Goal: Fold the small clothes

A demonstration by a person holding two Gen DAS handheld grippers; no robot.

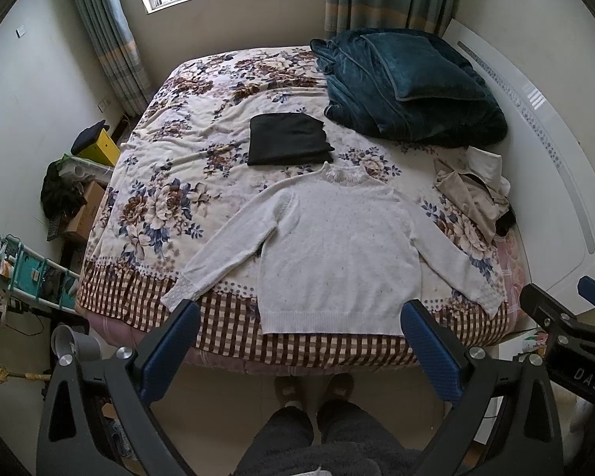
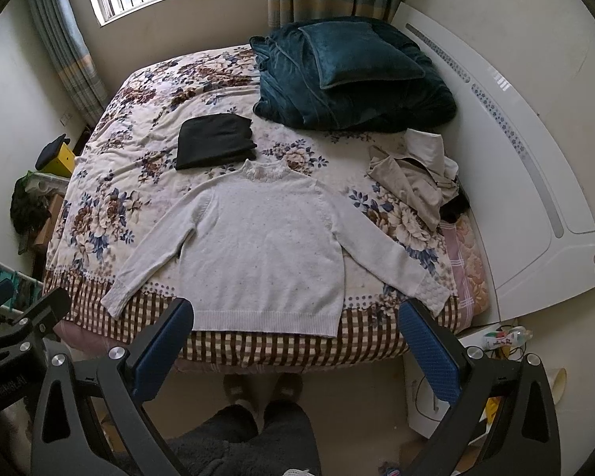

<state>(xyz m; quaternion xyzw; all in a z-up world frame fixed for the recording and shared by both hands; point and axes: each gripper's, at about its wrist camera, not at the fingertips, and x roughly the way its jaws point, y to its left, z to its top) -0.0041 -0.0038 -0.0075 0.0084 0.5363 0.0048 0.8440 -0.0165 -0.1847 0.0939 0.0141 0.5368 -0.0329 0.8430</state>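
Note:
A white long-sleeved sweater (image 1: pixel 333 246) lies flat, face up, on the floral bedspread (image 1: pixel 170 182), hem at the near edge and both sleeves spread out; it also shows in the right wrist view (image 2: pixel 265 246). A folded black garment (image 1: pixel 287 139) lies behind its collar, also seen in the right wrist view (image 2: pixel 216 141). A crumpled beige garment (image 1: pixel 472 194) lies at the right, and shows in the right wrist view (image 2: pixel 416 178). My left gripper (image 1: pixel 301 317) is open and empty, held above the near bed edge. My right gripper (image 2: pixel 297 313) is open and empty at the same height.
A dark teal blanket and pillow (image 1: pixel 408 79) are piled at the back right of the bed. A white headboard (image 2: pixel 535 182) runs along the right. Boxes and clutter (image 1: pixel 79 206) stand on the floor at the left. The person's legs and slippers (image 1: pixel 313 392) stand before the bed.

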